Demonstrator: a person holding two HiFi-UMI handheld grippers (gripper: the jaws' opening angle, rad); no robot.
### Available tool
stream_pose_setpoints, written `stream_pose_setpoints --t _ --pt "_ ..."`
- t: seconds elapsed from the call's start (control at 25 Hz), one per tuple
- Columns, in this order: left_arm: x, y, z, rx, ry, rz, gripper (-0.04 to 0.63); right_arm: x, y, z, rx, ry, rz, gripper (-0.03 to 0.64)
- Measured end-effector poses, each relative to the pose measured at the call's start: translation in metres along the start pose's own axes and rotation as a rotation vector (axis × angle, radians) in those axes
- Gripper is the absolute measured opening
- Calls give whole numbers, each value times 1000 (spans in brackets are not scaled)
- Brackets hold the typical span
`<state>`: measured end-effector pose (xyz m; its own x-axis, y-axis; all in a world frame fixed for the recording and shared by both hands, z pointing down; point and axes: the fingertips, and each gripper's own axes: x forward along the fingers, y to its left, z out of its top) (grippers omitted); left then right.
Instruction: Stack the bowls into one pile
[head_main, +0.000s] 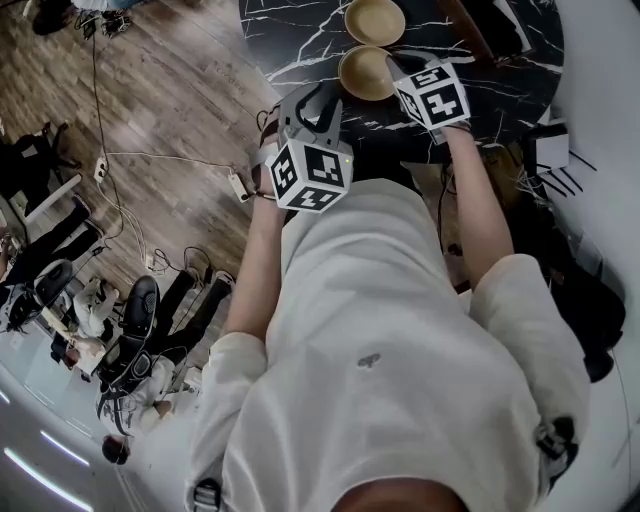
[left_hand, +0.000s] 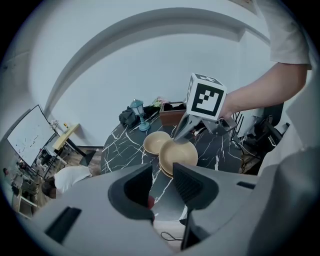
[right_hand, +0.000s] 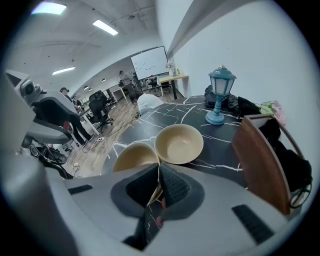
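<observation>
On the desk (right_hand: 200, 112), beside the far bowl (right_hand: 179, 143), the right gripper (right_hand: 159, 170) pinches the rim of the near bowl (right_hand: 131, 156); the left gripper (left_hand: 163, 170) is open, empty.

right gripper (head_main: 400, 68) at near bowl (head_main: 362, 76), dark table (head_main: 292, 40)

No word, number or brand can be read anywhere. The cube (head_main: 311, 178) on the left gripper (left_hand: 162, 177) and the cube (head_main: 432, 95) on the right gripper (right_hand: 159, 182) bear only black-and-white square marker patterns, no letters. The far-off whiteboard (right_hand: 149, 61) carries marks too small to read.
</observation>
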<state>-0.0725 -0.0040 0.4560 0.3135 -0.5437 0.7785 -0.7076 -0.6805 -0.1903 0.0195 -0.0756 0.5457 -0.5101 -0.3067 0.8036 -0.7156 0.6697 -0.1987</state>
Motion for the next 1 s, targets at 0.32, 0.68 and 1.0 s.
stream_pose_setpoints --t 0.32,0.68,1.0 --pt "0 0 0 -2 5 -2 127 6 1 -5 -10 20 -1 25" --pt "1 -2 -2 -5 5 1 127 8 -3 -10 -53 21 -29 63" --pt "1 -2 1 -2 3 0 127 4 -7 -4 -42 6 -36 77"
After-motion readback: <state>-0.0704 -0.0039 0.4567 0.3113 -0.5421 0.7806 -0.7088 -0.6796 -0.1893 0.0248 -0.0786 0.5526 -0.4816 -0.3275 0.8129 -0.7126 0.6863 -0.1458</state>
